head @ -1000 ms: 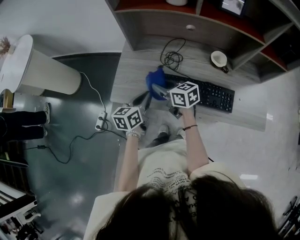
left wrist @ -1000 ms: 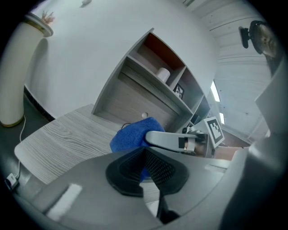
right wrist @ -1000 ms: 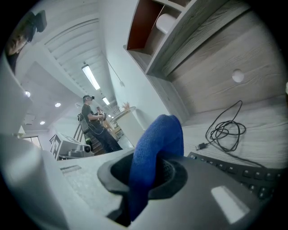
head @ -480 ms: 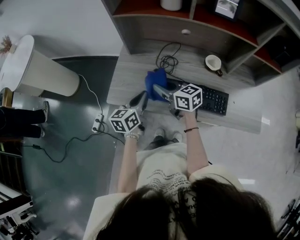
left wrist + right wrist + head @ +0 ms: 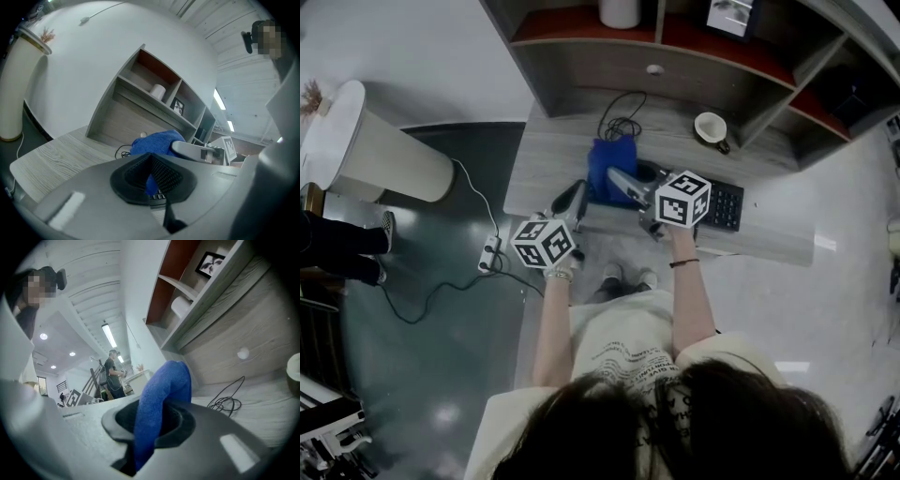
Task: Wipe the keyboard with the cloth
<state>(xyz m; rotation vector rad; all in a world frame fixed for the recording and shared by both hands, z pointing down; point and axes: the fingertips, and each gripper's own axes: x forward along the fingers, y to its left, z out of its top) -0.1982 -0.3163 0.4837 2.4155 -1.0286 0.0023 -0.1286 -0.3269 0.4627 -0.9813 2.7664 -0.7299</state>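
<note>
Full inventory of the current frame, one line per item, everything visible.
desk: 1, grey wood, centre
keyboard: 1, black, desk front
cloth: 1, blue, at keyboard's left end
cable: 1 coil, black, behind cloth
cup: 1, white, desk right
paper roll: 1, white, shelf
picture frame: 1, dark, shelf
power strip: 1, white, floor
left gripper: grey, jaws together, empty
right gripper: grey, clamping cloth

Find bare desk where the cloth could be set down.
Free: the desk left of the cable coil and cloth; also the end right of the keyboard, nearer than the cup. Crowded: the middle.
</note>
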